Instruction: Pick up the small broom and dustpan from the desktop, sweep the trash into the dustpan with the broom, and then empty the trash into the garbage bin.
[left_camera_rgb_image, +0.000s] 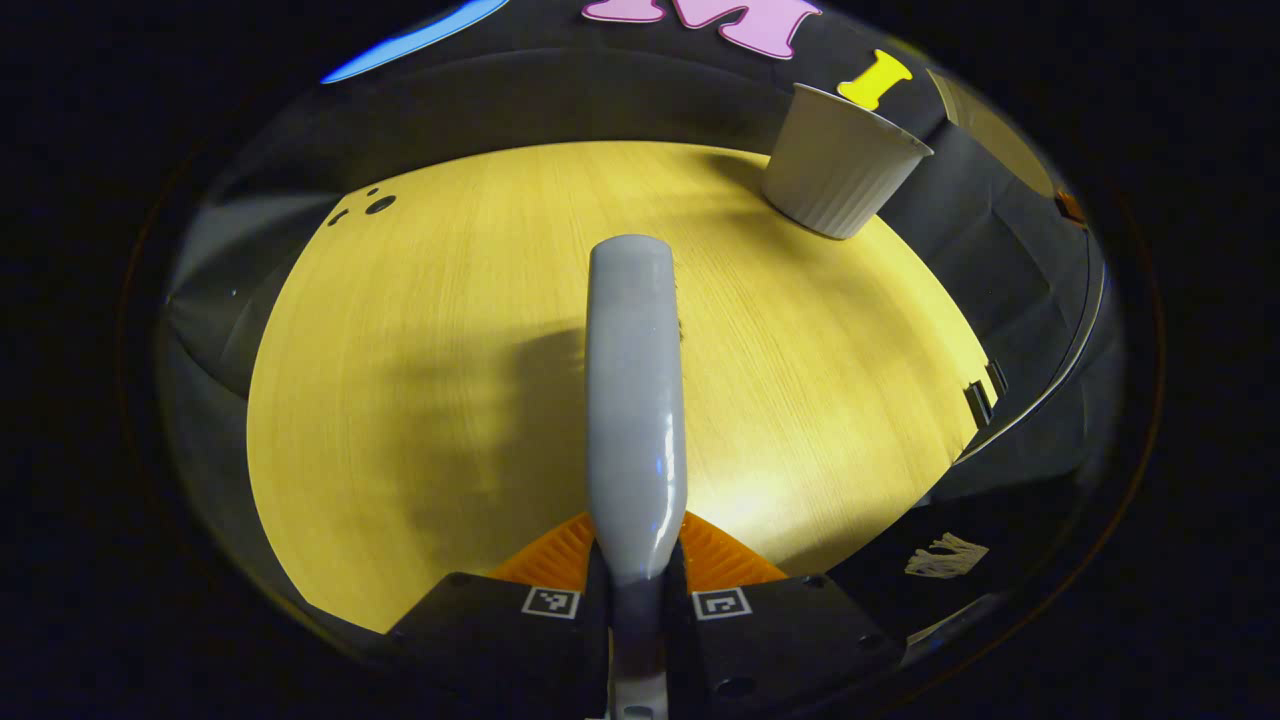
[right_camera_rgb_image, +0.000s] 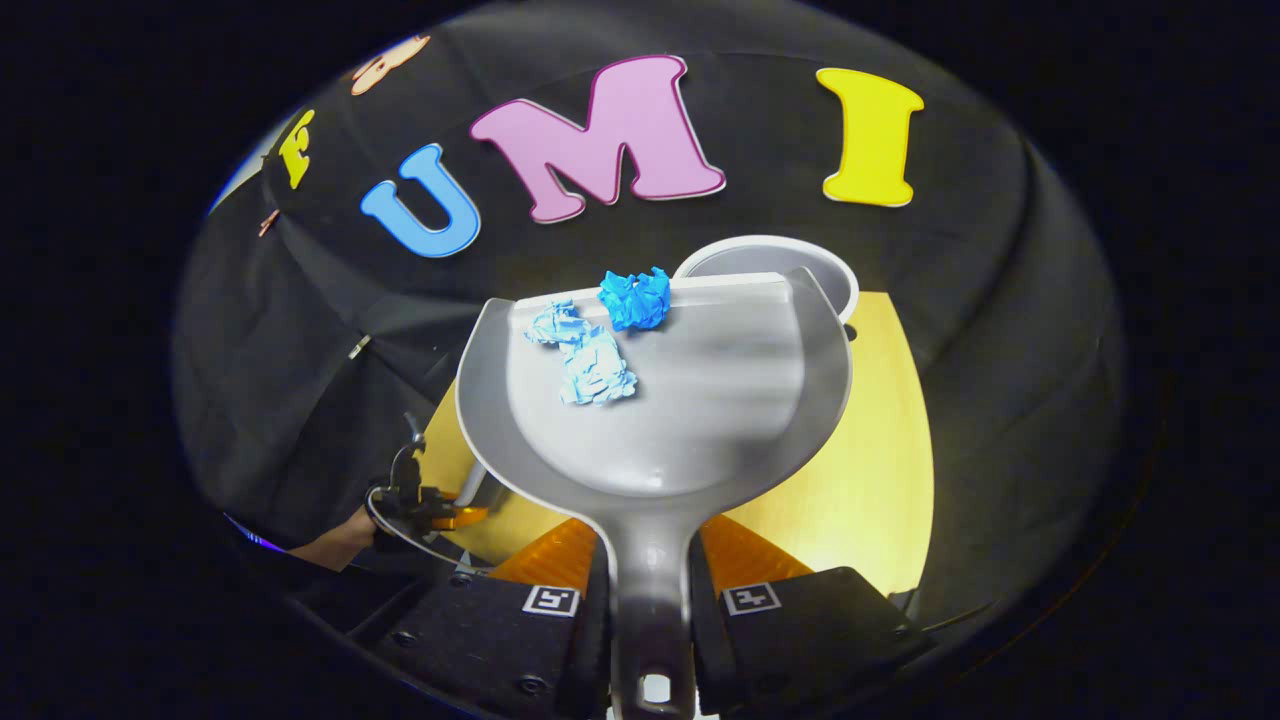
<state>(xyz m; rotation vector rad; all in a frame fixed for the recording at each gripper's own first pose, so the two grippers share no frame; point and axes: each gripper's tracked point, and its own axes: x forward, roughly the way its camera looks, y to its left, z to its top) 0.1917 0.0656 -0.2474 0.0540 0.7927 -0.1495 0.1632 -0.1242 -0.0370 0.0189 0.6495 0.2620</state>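
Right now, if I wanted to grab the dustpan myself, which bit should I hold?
Hold the dustpan by its narrow handle, coming from behind, the way the right gripper does now. The handle sticks straight back from the wide scoop, so fingers can close on both of its sides. That should keep the scoop level and the blue paper scraps inside near the front lip.

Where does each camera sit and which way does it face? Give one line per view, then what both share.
Left gripper view: rides on the left tool, looking along the broom it grips, down over the desktop toward the garbage bin.
Right gripper view: rides on the right tool, looking along the dustpan holding blue trash; a hand shows lower left.
Shared: the garbage bin and desktop.
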